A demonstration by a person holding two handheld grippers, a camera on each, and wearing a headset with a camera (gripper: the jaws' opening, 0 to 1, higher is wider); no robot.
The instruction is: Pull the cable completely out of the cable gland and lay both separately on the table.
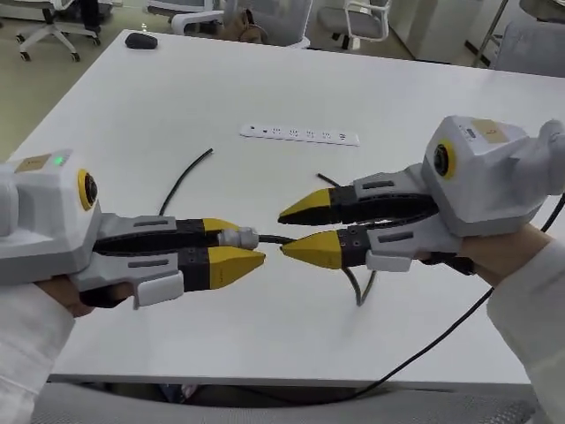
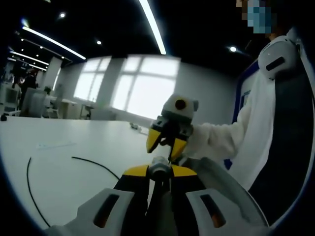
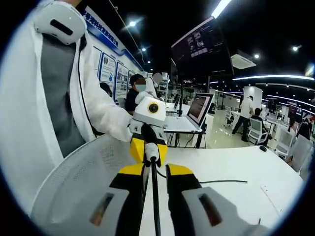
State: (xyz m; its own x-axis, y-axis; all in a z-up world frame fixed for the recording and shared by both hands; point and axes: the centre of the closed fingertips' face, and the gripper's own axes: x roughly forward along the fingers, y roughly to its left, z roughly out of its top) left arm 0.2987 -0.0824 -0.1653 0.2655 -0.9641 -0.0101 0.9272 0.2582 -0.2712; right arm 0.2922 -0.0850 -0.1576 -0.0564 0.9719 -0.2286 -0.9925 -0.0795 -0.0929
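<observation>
My left gripper (image 1: 247, 240) is shut on the small grey cable gland (image 1: 238, 237), held above the white table (image 1: 265, 88). A black cable (image 1: 270, 238) leaves the gland to the right and passes between the jaws of my right gripper (image 1: 291, 231), which stands open around it; its far end hangs out below at the cable's tail (image 1: 357, 287). In the left gripper view the gland (image 2: 160, 167) sits between the yellow tips of the left gripper (image 2: 160, 172), facing the right gripper (image 2: 166, 140). In the right gripper view the cable (image 3: 154, 196) runs untouched between the right gripper's (image 3: 156, 169) jaws to the gland (image 3: 151, 151).
A loose black cable (image 1: 181, 181) lies on the table left of centre. A white power strip (image 1: 300, 134) lies further back, and a dark mouse (image 1: 141, 41) sits at the far left corner. A black lead (image 1: 441, 336) hangs off the near edge. Office chairs stand behind.
</observation>
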